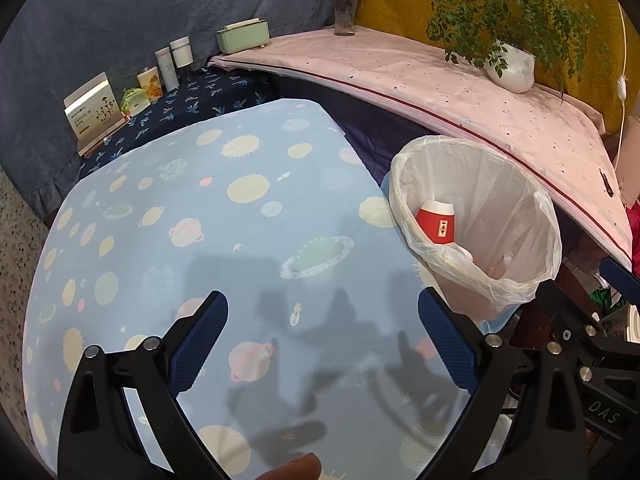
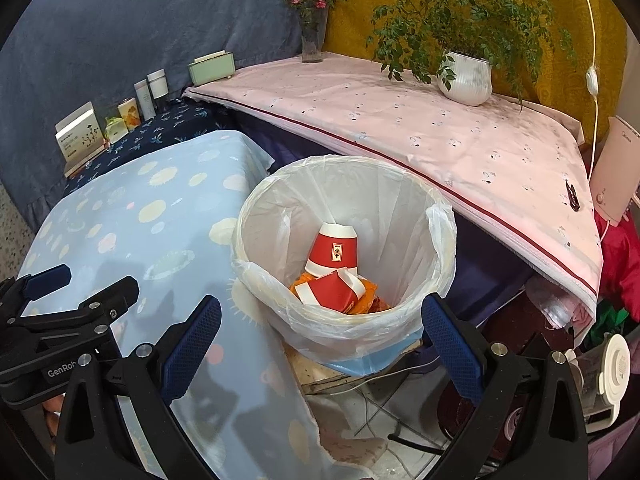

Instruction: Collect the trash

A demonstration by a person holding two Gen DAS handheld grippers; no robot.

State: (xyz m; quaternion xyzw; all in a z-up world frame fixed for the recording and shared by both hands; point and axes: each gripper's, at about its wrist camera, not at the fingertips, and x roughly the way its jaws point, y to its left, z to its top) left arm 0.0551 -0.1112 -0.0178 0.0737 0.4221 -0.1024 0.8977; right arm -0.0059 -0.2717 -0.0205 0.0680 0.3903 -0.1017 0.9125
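A bin lined with a white plastic bag point(image 2: 440, 224) stands beside the table with the light blue planet-print cloth point(image 1: 200, 220). Inside the bin lie a red and white paper cup point(image 2: 334, 250), a second crushed red cup point(image 2: 332, 292) and orange wrappers point(image 2: 368, 300). The upper cup also shows in the left wrist view point(image 1: 436, 226), inside the bin point(image 1: 528, 216). My right gripper point(image 2: 320, 320) is open and empty, just above the bin's near rim. My left gripper point(image 1: 322, 318) is open and empty over the blue cloth, left of the bin; it also shows in the right wrist view point(image 2: 60, 300).
A higher surface with a pink cloth point(image 2: 400, 120) runs behind the bin, holding a potted plant point(image 2: 466, 78), a glass vase of flowers point(image 2: 312, 40) and a green box point(image 2: 210, 66). Small boxes and bottles point(image 1: 160, 72) stand on a dark blue cloth at the back left. Cables and clutter point(image 2: 600, 368) lie below the bin.
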